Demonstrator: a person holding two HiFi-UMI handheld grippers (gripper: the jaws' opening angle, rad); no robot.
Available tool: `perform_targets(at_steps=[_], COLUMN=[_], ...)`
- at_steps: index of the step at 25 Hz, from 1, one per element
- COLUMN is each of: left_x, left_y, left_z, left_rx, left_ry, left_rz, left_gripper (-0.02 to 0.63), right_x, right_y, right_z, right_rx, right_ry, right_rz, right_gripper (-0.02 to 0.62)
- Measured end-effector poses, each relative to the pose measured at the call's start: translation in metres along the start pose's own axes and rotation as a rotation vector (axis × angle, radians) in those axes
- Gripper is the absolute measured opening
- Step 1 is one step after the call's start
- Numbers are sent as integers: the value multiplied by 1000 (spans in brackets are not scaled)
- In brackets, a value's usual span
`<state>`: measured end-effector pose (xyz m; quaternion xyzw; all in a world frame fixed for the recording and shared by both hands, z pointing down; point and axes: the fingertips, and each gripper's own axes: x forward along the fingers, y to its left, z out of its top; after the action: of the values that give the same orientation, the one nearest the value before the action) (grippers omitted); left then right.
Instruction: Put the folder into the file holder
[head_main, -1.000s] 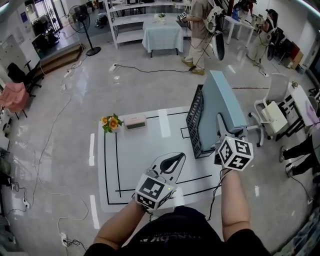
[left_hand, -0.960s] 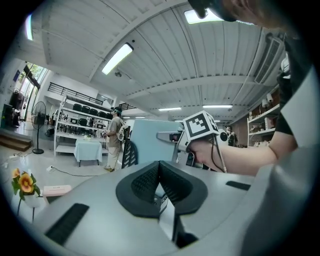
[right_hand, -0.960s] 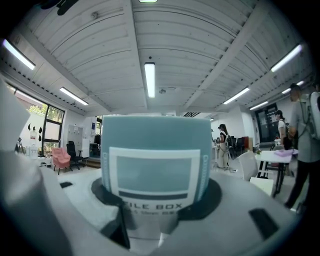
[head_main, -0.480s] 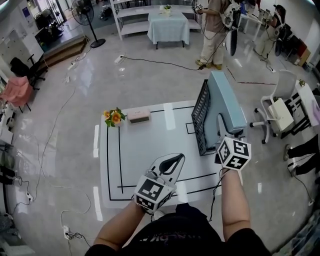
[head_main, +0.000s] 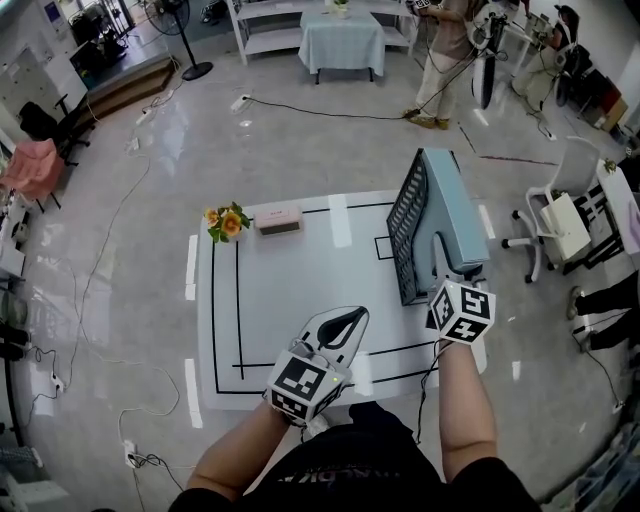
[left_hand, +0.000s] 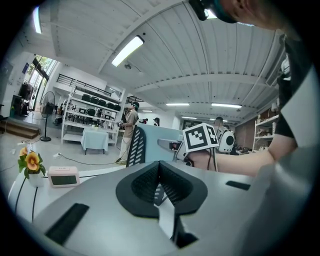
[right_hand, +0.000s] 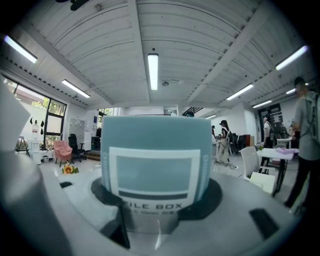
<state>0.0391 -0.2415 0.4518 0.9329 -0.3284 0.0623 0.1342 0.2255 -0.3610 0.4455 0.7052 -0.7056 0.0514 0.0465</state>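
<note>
Folder (head_main: 455, 215) in right tool (head_main: 446, 260), at file holder (head_main: 403, 235)

Glossy grey floor (head_main: 300, 150), white shelving (head_main: 275, 40) at back (fan (head_main: 172, 12) nr it)

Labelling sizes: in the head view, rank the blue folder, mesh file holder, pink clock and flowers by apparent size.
1. blue folder.
2. mesh file holder, though the folder hides part of it.
3. pink clock and flowers: too alike to rank.
</note>
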Motion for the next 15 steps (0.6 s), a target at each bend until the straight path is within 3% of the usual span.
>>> perform_targets(at_steps=[15], left_x=[-11], left_y=[-6], left_z=[-4], left_rx=[5], left_ry=[-19], left_rz=[29], left_gripper=[3], right_x=[-9], right_y=[3], right_z=[-5], right_rx=[-21], right_ry=[-6], right_rz=[44], right_gripper=[302])
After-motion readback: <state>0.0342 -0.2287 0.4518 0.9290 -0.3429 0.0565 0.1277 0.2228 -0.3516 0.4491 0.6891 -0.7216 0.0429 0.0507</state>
